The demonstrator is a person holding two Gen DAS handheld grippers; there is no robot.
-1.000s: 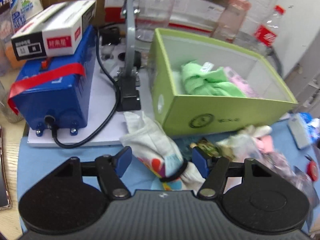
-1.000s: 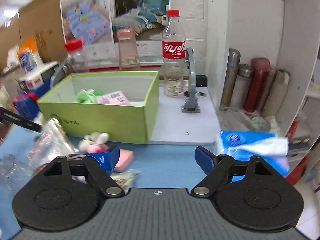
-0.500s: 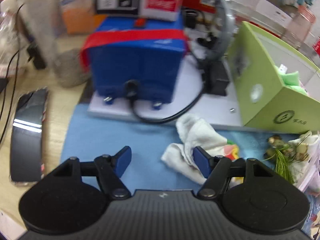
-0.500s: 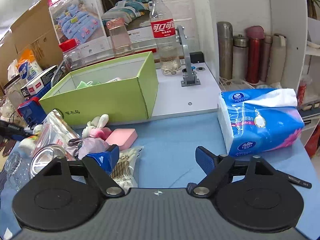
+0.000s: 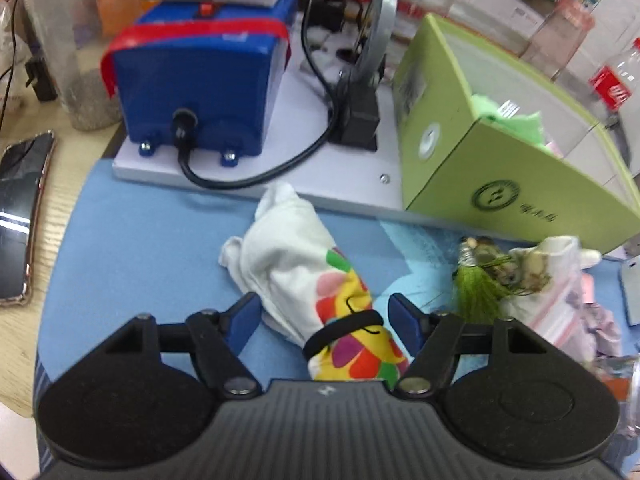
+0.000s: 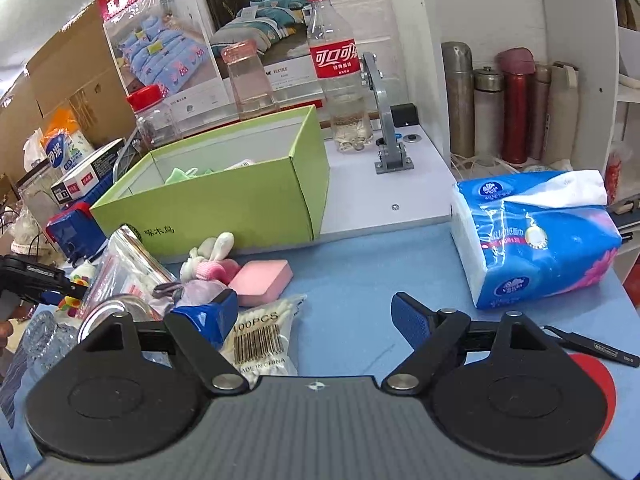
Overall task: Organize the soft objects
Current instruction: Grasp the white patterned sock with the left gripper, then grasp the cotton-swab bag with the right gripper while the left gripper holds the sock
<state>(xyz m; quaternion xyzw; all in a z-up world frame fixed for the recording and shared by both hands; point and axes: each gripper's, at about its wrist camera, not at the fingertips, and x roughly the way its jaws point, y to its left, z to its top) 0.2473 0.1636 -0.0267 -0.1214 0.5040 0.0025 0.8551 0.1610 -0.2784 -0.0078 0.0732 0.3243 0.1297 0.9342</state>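
The left gripper stands open astride a soft rolled cloth, white with bright flower print, cinched by a black band; its near end is cut off behind the gripper body; ahead and right of the jaws sits a stiff green box holding crumpled cloths, partly hidden; the right gripper is open over bare blue mat, a spongy pink block just left.

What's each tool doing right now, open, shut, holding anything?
Left tool: open, fingers either side of the rolled floral cloth, not clamped on it.
Right tool: open, holding nothing, above the blue mat.
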